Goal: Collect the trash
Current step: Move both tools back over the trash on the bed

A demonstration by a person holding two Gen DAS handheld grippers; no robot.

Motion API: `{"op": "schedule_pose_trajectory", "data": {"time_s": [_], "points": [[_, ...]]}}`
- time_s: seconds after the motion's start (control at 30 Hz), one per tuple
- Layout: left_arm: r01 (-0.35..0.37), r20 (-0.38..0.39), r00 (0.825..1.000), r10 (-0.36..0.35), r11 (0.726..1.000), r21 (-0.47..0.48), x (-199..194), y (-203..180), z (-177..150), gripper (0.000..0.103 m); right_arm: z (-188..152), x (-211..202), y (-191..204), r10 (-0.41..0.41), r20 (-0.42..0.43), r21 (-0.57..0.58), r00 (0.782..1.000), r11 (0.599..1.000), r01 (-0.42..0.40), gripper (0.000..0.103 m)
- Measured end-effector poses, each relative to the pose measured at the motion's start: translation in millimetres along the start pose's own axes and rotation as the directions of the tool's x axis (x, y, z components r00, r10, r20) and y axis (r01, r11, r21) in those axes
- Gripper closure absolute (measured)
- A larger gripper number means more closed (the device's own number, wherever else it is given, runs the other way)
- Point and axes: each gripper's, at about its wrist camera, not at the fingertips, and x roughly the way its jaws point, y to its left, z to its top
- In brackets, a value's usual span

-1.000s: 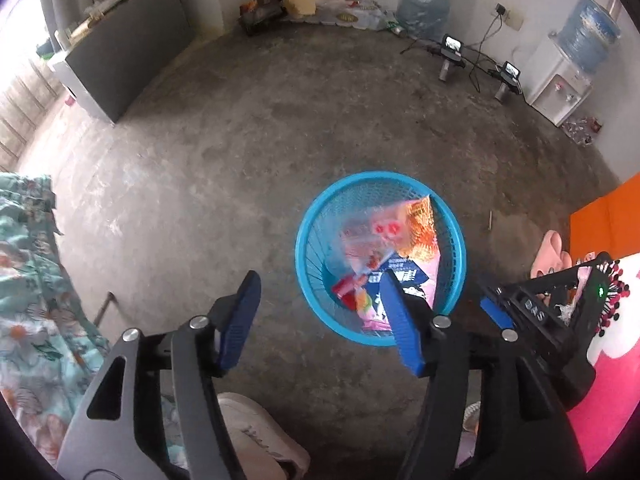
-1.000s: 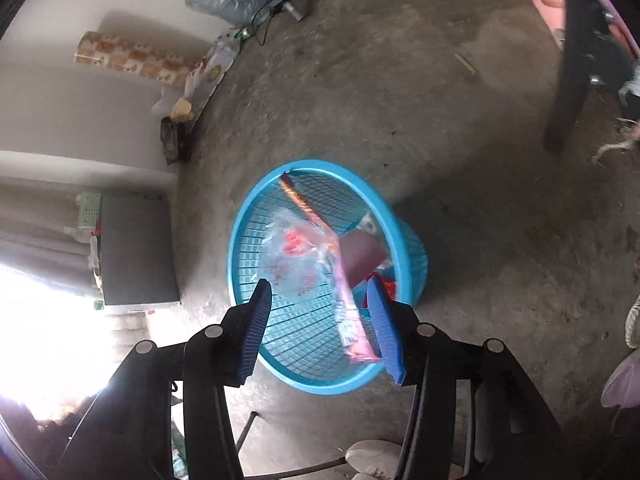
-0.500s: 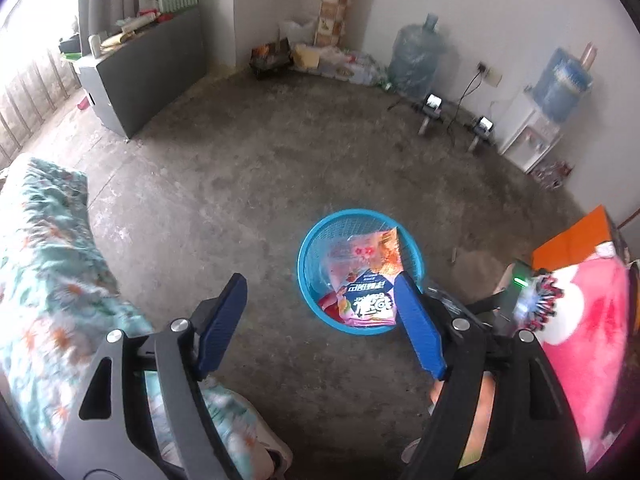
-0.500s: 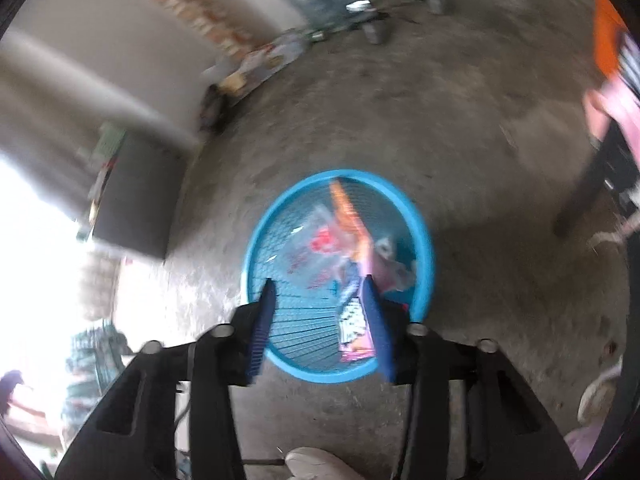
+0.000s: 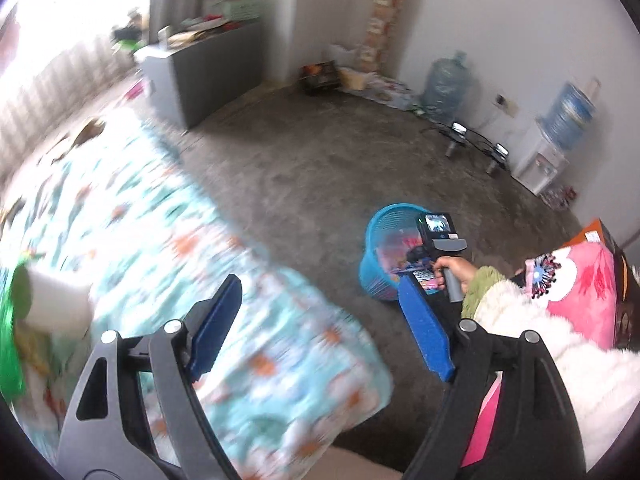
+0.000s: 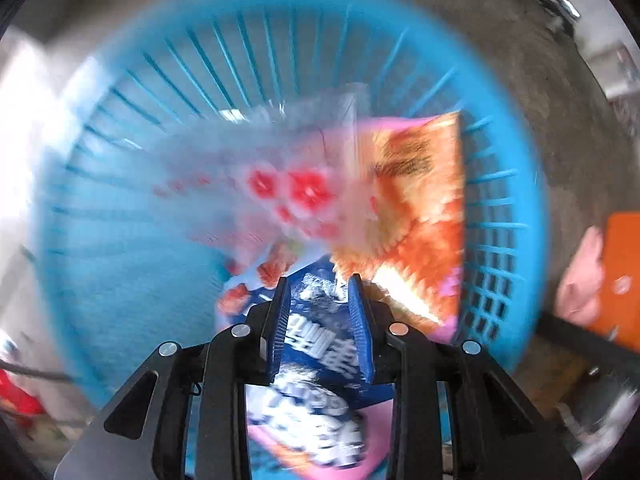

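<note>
A blue mesh basket (image 6: 520,128) stands on the concrete floor, small and to the right in the left wrist view (image 5: 376,240). In it lie a blue snack wrapper (image 6: 316,332), an orange wrapper (image 6: 416,200) and a clear bag with red flowers (image 6: 280,184). My right gripper (image 6: 318,284) points down into the basket with its jaws closing. The blue wrapper lies between and under the pads, and a gap still shows. My left gripper (image 5: 320,284) hangs over a floral bedsheet (image 5: 160,232), jaws opening, nothing between them. A white paper cup (image 5: 56,304) and green litter (image 5: 8,344) lie on the sheet at the far left.
A hand (image 5: 452,270) in a fluffy white sleeve (image 5: 520,320) holds the right tool above the basket. A pink cushion (image 5: 580,284) lies to the right. Along the walls stand a grey cabinet (image 5: 208,76), a water bottle (image 5: 446,84) and a water dispenser (image 5: 540,164).
My left gripper has risen and swung left from the basket to over the bed, its jaws wider. My right gripper has rolled and dropped into the basket, its jaws narrower.
</note>
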Motion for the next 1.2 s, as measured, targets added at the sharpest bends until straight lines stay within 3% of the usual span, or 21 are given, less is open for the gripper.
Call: {"op": "schedule_pose_trajectory", "data": {"time_s": [0.13, 0.27, 0.43, 0.63, 0.73, 0.77, 0.83, 0.9, 0.97, 1.1, 1.2], "points": [[-0.038, 0.004, 0.999, 0.039, 0.997, -0.06, -12.2, 30.7, -12.0, 0.027, 7.2, 33.6, 7.4, -0.096, -0.106, -0.057, 0.99, 0.994, 0.09, 0.069], [-0.048, 0.014, 0.999, 0.05, 0.994, -0.099, -17.3, 46.0, -13.0, 0.027, 11.2, 37.6, 15.3, -0.133, -0.123, -0.075, 0.984, 0.989, 0.124, 0.063], [-0.037, 0.043, 0.998, 0.041, 0.995, -0.091, -21.7, 44.8, -12.8, 0.027, 3.4, -10.6, 14.9, -0.011, 0.011, -0.03, 1.0, 0.999, 0.011, 0.052], [0.008, 0.062, 0.998, -0.003, 0.997, -0.079, -28.6, 39.2, -21.4, 0.027, -34.7, -71.4, -11.3, 0.105, 0.136, 0.038, 0.985, 0.993, -0.111, 0.052], [0.014, 0.08, 0.997, -0.008, 0.997, -0.078, -36.9, 37.7, -24.3, 0.027, -67.7, -117.9, -35.5, 0.215, 0.257, 0.102, 0.942, 0.963, -0.248, 0.052], [0.017, 0.087, 0.996, -0.01, 0.997, -0.08, -39.4, 37.9, -25.4, 0.027, -85.2, -143.2, -39.4, 0.246, 0.318, 0.108, 0.916, 0.95, -0.293, 0.051], [0.018, 0.116, 0.993, -0.009, 0.996, -0.084, -49.8, 39.5, -27.5, 0.027, -104.7, -173.2, -33.9, 0.254, 0.392, 0.105, 0.884, 0.942, -0.318, 0.045], [0.014, 0.137, 0.991, -0.001, 0.996, -0.092, -58.7, 42.2, -30.4, 0.027, -135.0, -212.9, -26.2, 0.27, 0.479, 0.082, 0.835, 0.934, -0.349, 0.043], [0.01, 0.16, 0.987, 0.007, 0.994, -0.105, -69.2, 46.3, -34.0, 0.027, -166.3, -257.4, -10.1, 0.319, 0.554, 0.013, 0.769, 0.92, -0.391, 0.039], [-0.015, 0.211, 0.976, 0.048, 0.988, -0.152, -93.3, 63.4, -44.9, 0.026, -211.0, -328.3, 32.7, 0.372, 0.656, -0.114, 0.657, 0.909, -0.4, 0.025], [-0.033, 0.241, 0.967, 0.081, 0.98, -0.198, -109.4, 80.8, -56.4, 0.024, -243.8, -370.6, 58.5, 0.38, 0.696, -0.192, 0.609, 0.916, -0.353, 0.019]]}}
